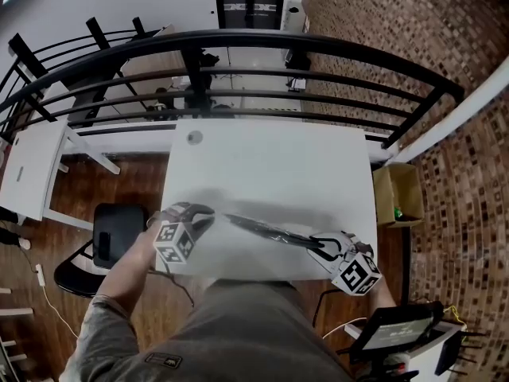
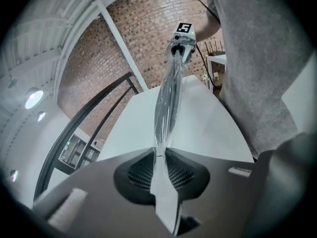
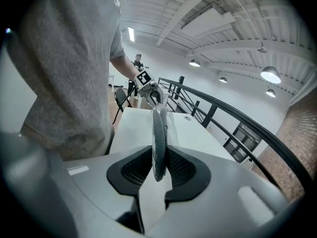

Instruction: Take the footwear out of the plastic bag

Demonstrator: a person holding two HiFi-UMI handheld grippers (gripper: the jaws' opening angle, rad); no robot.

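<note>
A clear plastic bag (image 1: 262, 229) with dark flat footwear inside is stretched in the air between my two grippers, above the near edge of the white table (image 1: 270, 165). My left gripper (image 1: 199, 216) is shut on the bag's thin clear end (image 2: 166, 103), which runs out from its pads (image 2: 159, 155) towards the right gripper (image 2: 181, 38). My right gripper (image 1: 322, 245) is shut on the dark grey edge of the footwear (image 3: 158, 133), pinched between its jaws (image 3: 158, 157). Whether plastic covers that edge I cannot tell. The left gripper (image 3: 148, 86) shows at the bag's far end.
A small round mark or object (image 1: 194, 138) lies at the table's far left. A black railing (image 1: 238, 54) runs behind the table. An open cardboard box (image 1: 398, 193) stands on the floor at the right, a black chair (image 1: 115, 233) at the left, and another white table (image 1: 32, 169) further left.
</note>
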